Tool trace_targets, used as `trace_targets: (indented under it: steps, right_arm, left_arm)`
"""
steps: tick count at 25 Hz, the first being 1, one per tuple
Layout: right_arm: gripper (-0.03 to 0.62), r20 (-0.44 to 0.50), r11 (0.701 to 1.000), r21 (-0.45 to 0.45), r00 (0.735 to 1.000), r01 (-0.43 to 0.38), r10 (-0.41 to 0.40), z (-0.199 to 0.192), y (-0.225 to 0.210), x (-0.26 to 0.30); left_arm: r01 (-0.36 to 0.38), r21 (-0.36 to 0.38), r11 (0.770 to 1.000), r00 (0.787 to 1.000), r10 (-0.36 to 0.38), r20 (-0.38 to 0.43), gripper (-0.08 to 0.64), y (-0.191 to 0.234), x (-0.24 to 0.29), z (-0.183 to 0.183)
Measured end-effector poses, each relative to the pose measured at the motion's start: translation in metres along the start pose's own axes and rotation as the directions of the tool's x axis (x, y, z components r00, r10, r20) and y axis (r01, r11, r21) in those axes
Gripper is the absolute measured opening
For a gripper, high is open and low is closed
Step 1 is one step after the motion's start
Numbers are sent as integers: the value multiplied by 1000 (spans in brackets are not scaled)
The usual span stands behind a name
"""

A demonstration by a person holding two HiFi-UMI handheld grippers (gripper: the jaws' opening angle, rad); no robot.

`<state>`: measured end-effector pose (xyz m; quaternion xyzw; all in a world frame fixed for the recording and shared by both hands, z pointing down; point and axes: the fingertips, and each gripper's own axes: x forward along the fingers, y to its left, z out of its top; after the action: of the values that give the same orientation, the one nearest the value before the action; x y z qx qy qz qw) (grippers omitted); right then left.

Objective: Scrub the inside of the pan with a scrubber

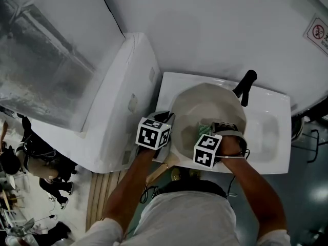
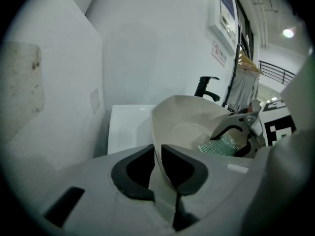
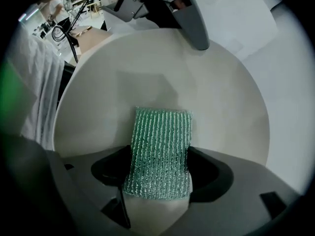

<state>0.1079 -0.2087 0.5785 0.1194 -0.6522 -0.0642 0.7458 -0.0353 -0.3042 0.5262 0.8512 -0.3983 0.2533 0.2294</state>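
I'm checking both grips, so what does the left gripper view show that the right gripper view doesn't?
Only the left gripper view: the left gripper with its jaws clamped on the rim of the pan, plus the white sink and the wall signs. Only the right gripper view: the right gripper with its jaws pinching the green scrubber, seen face-on. Both: the pan's pale inside and the scrubber.

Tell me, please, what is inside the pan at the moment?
Inside the pan a green scrubber rests against the pale inner surface, clamped by the right gripper. The rest looks bare; the patch under the scrubber is covered.
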Motion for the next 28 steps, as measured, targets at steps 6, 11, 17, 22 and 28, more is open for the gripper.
trace_targets:
  steps: [6, 11, 17, 22, 28]
  right_arm:
    - [351, -9, 999, -25, 999, 41, -41, -9, -5, -6]
    - [351, 48, 997, 19, 996, 71, -72, -7, -10, -17]
    - [351, 200, 981, 178, 973, 79, -115, 1, -23, -45]
    - [351, 380, 927, 375, 907, 28, -181, 9, -41, -84]
    - [351, 580, 792, 596, 752, -132, -312, 7, -69, -143]
  left_arm:
    - [-13, 6, 1000, 1000, 13, 3, 55, -1, 0, 1]
    - [-36, 10, 999, 999, 36, 37, 77, 2, -7, 5]
    - [-70, 11, 997, 990, 69, 120, 124, 5, -31, 22]
    - [-69, 21, 997, 962, 61, 265, 130, -8, -63, 53]
    - [-39, 55, 998, 901, 11, 433, 130, -37, -104, 93]
